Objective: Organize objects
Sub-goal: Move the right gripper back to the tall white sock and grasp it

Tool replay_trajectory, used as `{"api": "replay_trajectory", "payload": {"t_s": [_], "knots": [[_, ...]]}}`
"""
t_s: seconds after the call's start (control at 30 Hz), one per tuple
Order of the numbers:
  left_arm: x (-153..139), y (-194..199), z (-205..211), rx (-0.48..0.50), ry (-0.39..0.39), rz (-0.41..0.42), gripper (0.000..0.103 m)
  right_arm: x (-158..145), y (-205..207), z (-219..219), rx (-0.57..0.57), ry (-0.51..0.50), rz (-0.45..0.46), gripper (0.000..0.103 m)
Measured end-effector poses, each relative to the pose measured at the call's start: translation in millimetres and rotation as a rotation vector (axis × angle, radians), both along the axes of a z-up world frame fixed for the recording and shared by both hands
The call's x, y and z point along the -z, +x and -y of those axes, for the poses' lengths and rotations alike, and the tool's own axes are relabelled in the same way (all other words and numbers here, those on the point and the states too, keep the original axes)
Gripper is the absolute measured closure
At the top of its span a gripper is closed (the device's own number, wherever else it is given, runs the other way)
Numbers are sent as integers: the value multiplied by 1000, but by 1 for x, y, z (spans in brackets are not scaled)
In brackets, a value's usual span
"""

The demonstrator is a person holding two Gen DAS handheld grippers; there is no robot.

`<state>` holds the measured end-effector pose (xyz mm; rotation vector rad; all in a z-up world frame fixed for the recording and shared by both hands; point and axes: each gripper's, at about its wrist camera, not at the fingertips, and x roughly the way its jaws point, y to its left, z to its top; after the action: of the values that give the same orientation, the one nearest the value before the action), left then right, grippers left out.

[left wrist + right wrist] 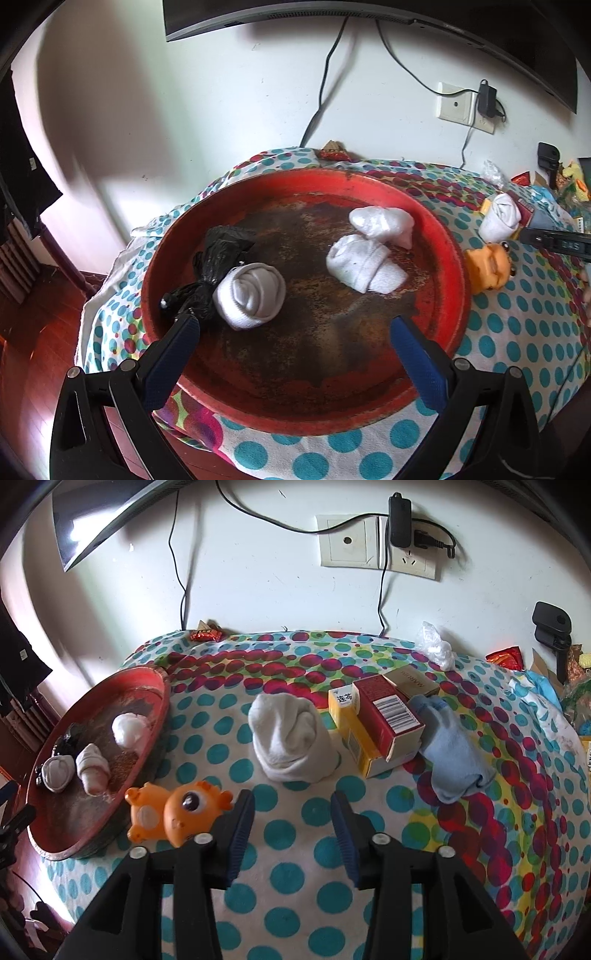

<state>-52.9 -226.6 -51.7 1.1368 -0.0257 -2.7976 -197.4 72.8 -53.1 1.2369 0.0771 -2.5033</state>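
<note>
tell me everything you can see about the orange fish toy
The orange fish toy looks like smooth, glossy plastic or rubber, with a big dark eye, a pale patch on its side and small fins. It lies on the polka-dot cloth, right beside the red tray; whether it touches the rim is unclear. The right gripper, jaws open and empty, sits close beside it without holding it.

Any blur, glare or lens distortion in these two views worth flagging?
Left wrist view: strong fisheye bowing, dark vignette corners, wall at left smeared, red tray and rolled socks sharp. Right wrist view: same bowing, bright glare on the monitor at upper left, white rolled sock and boxes crisp.
</note>
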Motion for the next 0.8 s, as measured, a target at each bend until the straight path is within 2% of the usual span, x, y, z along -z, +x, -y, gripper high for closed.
{"api": "replay_trajectory", "payload": {"t_s": [0.23, 0.43, 0.53, 0.63, 0.67, 0.7, 0.73, 0.8], "knots": [[2, 0, -11, 32, -37, -4, 0, 10, -25, 10, 26, 6, -6, 47], [5, -1, -13, 53, -42, 11, 0, 24, -50, 17, 31, 17, 8, 46], [4, 1, -16, 68, -69, 2, 0, 28, -57, 22, 30, 42, -21, 46], [2, 0, -17, 89, -47, 3, 0, 30, -59, 27, 12, 62, -57, 46], [1, 0, -19, 97, -42, 5, 0, 30, -60, 28, 8, 69, -62, 49], [1, 0, -21, 104, -44, 6, 0, 32, -61, 29, -2, 69, -63, 58], [0, 0, -25, 114, -54, 8, 0, 33, -62, 30, -9, 70, -56, 62], [-1, 0, -35, 141, -80, 12, 0, 34, -63, 29, -17, 63, -56, 67]]}}
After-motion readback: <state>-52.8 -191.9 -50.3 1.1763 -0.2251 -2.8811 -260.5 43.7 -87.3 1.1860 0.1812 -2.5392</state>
